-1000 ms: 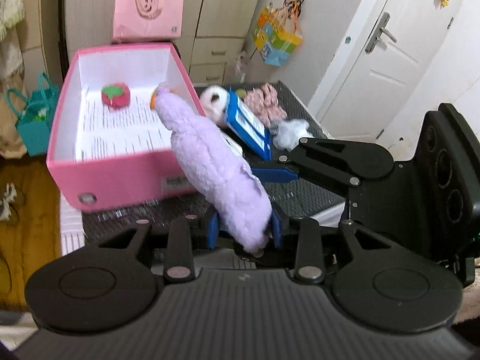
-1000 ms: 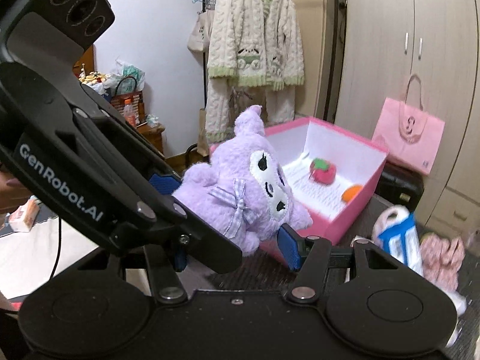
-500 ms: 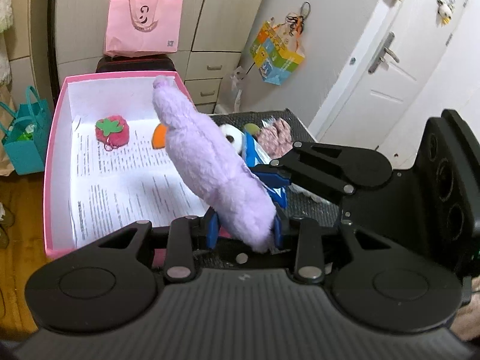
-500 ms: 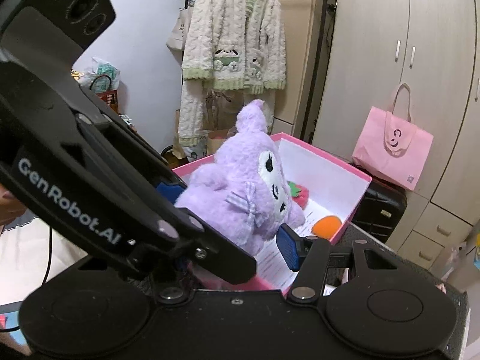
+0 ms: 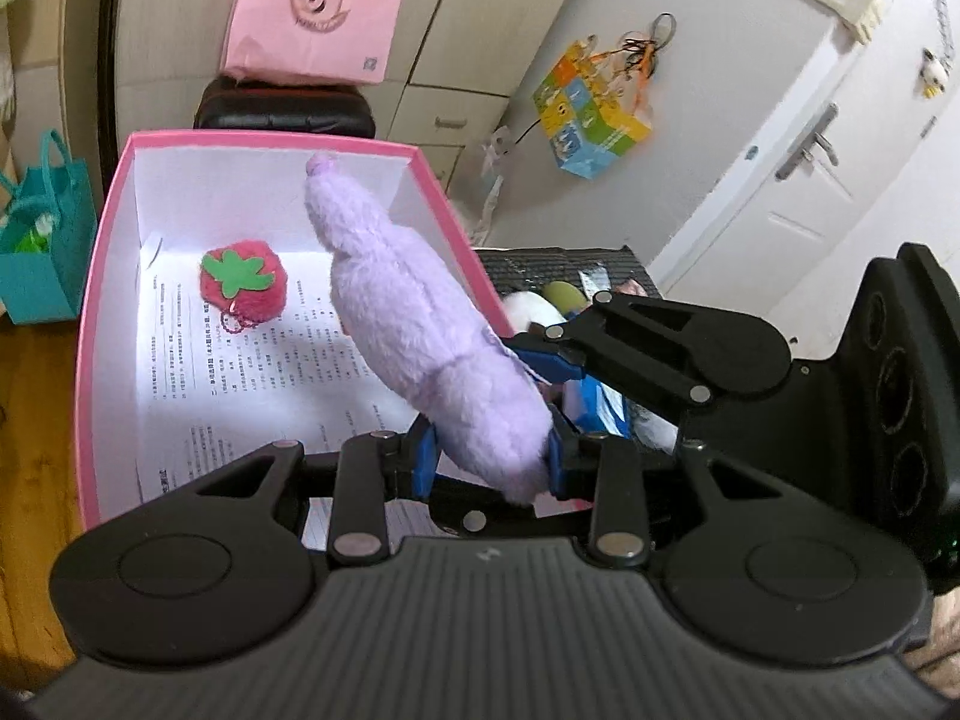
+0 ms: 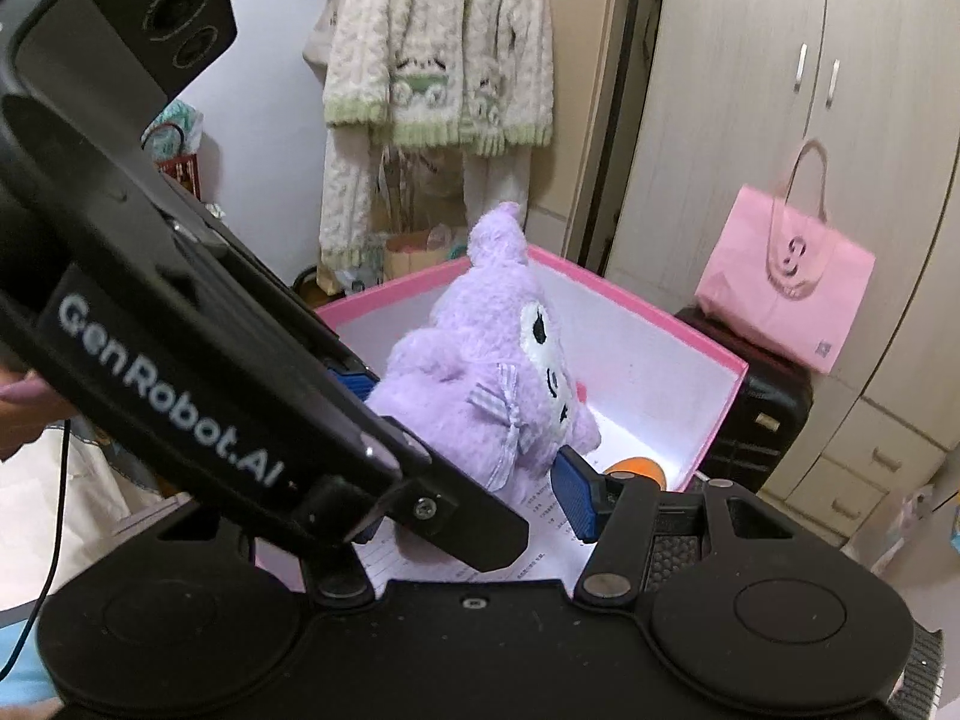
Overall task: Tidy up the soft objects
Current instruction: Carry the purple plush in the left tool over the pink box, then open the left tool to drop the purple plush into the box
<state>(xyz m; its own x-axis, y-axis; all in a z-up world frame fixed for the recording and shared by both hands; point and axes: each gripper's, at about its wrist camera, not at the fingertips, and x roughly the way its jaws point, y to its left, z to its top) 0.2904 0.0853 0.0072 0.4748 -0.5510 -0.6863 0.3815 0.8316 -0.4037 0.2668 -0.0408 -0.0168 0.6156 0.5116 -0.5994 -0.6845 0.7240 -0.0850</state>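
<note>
My left gripper (image 5: 489,459) and my right gripper (image 6: 474,501) are both shut on a purple plush toy (image 5: 420,330), also seen in the right wrist view (image 6: 486,384). They hold it tilted above the open pink box (image 5: 90,312). The box has a white inside lined with printed paper. A red plush strawberry (image 5: 243,279) lies at its far end. An orange soft object (image 6: 636,469) lies in the box behind the plush. The right gripper's body (image 5: 672,354) shows beside the plush in the left wrist view.
A dark mat (image 5: 528,267) to the right of the box carries several soft items and a blue packet (image 5: 600,408). A pink tote bag (image 5: 312,18) sits on a black case behind the box. A teal bag (image 5: 42,252) stands on the floor at left.
Both grippers have carried the plush forward and over the pink box; the box now lies directly under it and looks nearer.
</note>
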